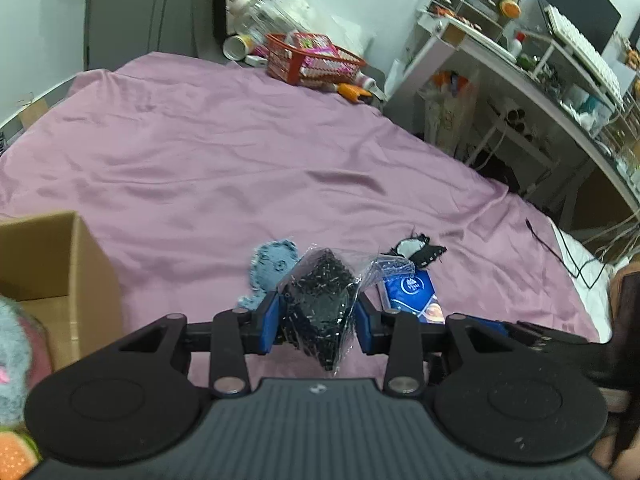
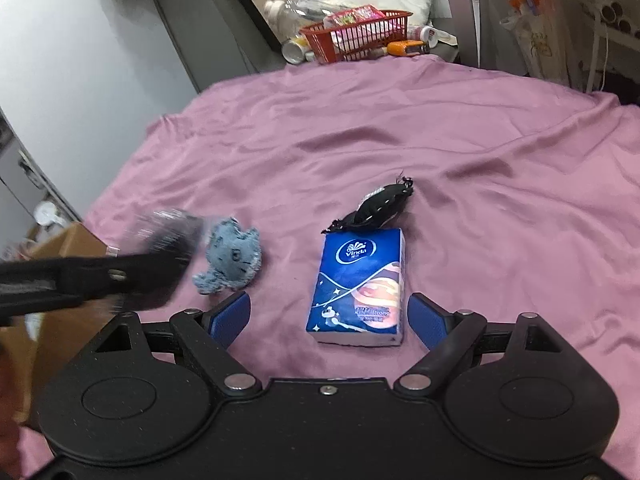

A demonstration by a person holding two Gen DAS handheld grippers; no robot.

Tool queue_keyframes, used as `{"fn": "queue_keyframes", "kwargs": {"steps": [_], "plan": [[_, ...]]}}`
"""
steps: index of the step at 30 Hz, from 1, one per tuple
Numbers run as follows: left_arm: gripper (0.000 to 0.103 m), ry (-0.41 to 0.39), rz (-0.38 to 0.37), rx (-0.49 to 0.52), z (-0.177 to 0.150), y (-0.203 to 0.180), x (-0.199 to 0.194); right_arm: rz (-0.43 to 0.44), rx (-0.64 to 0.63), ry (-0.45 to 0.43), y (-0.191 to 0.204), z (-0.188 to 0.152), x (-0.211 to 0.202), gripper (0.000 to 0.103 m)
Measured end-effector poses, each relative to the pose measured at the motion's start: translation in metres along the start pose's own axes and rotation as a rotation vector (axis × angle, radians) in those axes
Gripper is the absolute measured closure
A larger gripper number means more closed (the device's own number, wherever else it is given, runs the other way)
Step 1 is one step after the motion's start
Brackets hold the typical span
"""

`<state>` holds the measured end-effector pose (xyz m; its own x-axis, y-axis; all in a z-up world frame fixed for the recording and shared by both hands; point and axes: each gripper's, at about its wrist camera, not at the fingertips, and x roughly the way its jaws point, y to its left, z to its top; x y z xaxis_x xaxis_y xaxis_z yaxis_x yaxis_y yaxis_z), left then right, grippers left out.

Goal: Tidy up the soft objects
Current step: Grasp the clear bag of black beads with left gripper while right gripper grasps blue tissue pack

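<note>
Right wrist: one tissue pack (image 2: 359, 289) between open right gripper (image 2: 329, 315) fingers (left gripper (image 1: 317, 318) clamping one bagged black bundle (image 1: 320, 304)).

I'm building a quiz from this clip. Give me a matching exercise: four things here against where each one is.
Things:
1. black bag
2. tissue pack
3. blue plush
4. red basket

Places:
A. far edge of the bed
B. between the open right gripper's fingers, on the sheet
C. clamped in the left gripper
D. on the sheet, left of the tissue pack

Pairs: 1-C, 2-B, 3-D, 4-A
</note>
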<state>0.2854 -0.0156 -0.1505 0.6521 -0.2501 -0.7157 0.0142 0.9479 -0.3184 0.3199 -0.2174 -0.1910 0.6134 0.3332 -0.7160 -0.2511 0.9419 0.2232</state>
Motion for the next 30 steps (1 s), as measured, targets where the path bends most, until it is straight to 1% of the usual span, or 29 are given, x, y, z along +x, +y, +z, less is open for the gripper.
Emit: {"fn": "queue_keyframes", "kwargs": {"steps": [1, 2, 3, 6, 13, 30], "plan": [[0.065, -0.004, -0.001, -0.007, 0.0, 0.002, -0.002, -0.02, -0.009, 0.005, 0.003, 0.0, 0.005, 0.027], [0.065, -0.007, -0.002, -0.012, 0.0, 0.005, -0.005, -0.044, -0.02, 0.014, 0.005, 0.0, 0.009, 0.042], [0.065, -0.01, -0.002, -0.015, -0.001, 0.007, -0.008, -0.059, -0.029, 0.024, 0.006, 0.0, 0.011, 0.05], [0.065, -0.018, 0.002, -0.019, -0.002, 0.011, -0.016, -0.047, -0.031, 0.013, 0.008, -0.003, 0.003, 0.051], [0.065, -0.057, 0.014, -0.037, -0.005, 0.021, -0.042, -0.018, -0.027, -0.022, 0.013, -0.009, -0.033, 0.051], [0.065, -0.151, 0.036, -0.054, -0.017, 0.035, -0.112, 0.03, -0.035, -0.148, 0.037, -0.007, -0.107, 0.051]]}}
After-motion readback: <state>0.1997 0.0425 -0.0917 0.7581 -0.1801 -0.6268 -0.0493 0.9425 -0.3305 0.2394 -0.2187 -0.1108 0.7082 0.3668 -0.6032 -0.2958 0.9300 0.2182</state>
